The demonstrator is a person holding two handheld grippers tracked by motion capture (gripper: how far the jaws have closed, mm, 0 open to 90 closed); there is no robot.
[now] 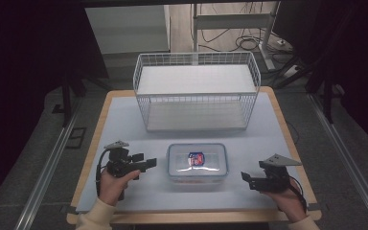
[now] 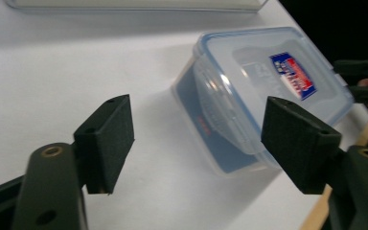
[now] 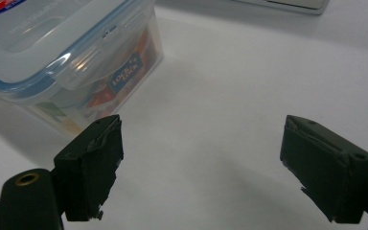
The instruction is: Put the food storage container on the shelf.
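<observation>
Black foam-faced jaws of the left gripper (image 2: pixel 199 143) stood spread wide in the left gripper view, with nothing between the pads; only bare table showed in the gap. Just beyond its right-hand jaw, and not touching it, sat the clear rectangular plastic food container with a blue-rimmed snap-on lid (image 2: pixel 263 96). Its lid was on, moulded with a raised panel in the middle, and carried a small red, white and blue label. Through the see-through wall a dark blue printed sheet and a line of red lettering showed.

Jaws of the right gripper (image 3: pixel 201 165) were likewise parted, empty, above the pale table surface (image 3: pixel 230 86). From this gripper the container (image 3: pixel 62 57) lay ahead and off beside its left-hand jaw, clear of the pad; a lid flap was folded down over the side, and a blue brand label and coloured print showed through the wall.

In the high view the container (image 1: pixel 197 165) sat on the table between the left gripper (image 1: pixel 146 164) and the right gripper (image 1: pixel 247 178), each held in a hand and pointed inward at it, both apart from it. Farther off, past the container, stood a white wire basket (image 1: pixel 196 91) with an open top, well beyond both grippers.
</observation>
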